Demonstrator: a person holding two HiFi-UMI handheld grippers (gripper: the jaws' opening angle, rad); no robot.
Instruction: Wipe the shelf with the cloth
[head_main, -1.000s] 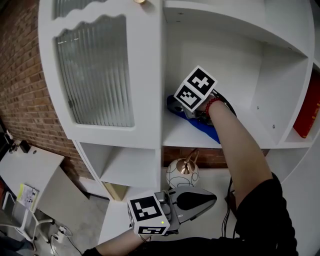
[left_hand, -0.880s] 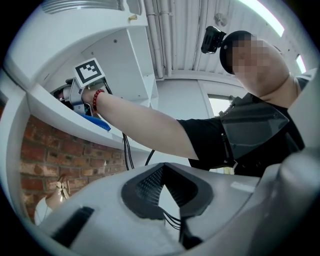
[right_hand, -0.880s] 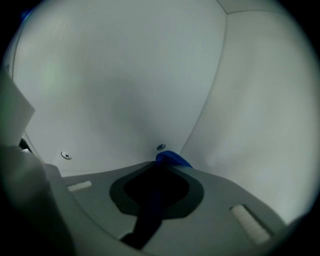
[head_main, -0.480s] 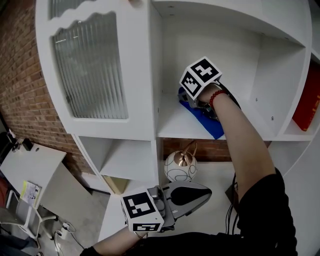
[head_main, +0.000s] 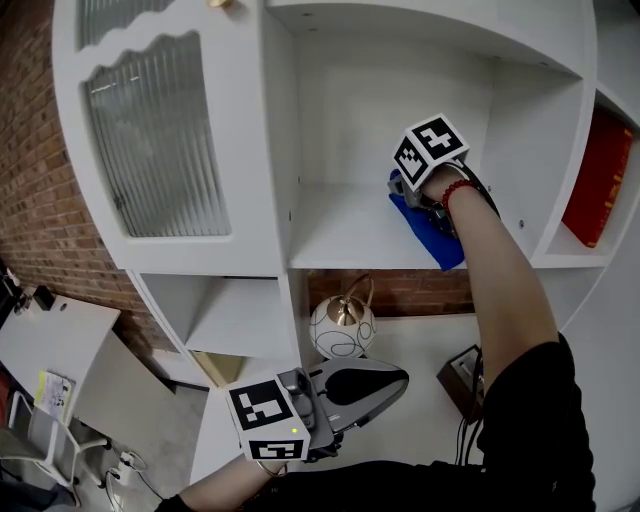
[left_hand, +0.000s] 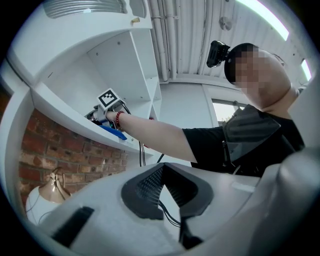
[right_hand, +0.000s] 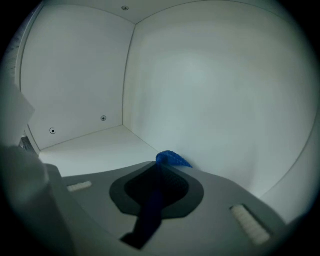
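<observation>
while its jaws are pinched together on the blue textured cloth (right_hand: 172, 159), the right gripper (right_hand: 160, 174) points into the white inner walls of an open compartment. a dark strip of the cloth runs down between the pads and a small fold pokes out past the tips. seen from the head view, this right gripper (head_main: 408, 192) sits low over the white wooden shelf board (head_main: 335, 232), toward its right end, close to the upright side panel. the blue textured cloth (head_main: 440, 243) lies flat on that board under the gripper and the wrist, its near corner reaching the front edge.

the left gripper (left_hand: 162, 169) has its jaws closed tip to tip with nothing between them. it is held well below the shelf, apart from it (head_main: 392, 376).

below the board stands a round white lamp with a copper fitting (head_main: 340, 326). a ribbed glass cabinet door (head_main: 150, 150) is to the left, a red flat object (head_main: 592, 180) in the compartment to the right, and a red brick wall (head_main: 35, 210) beyond.
</observation>
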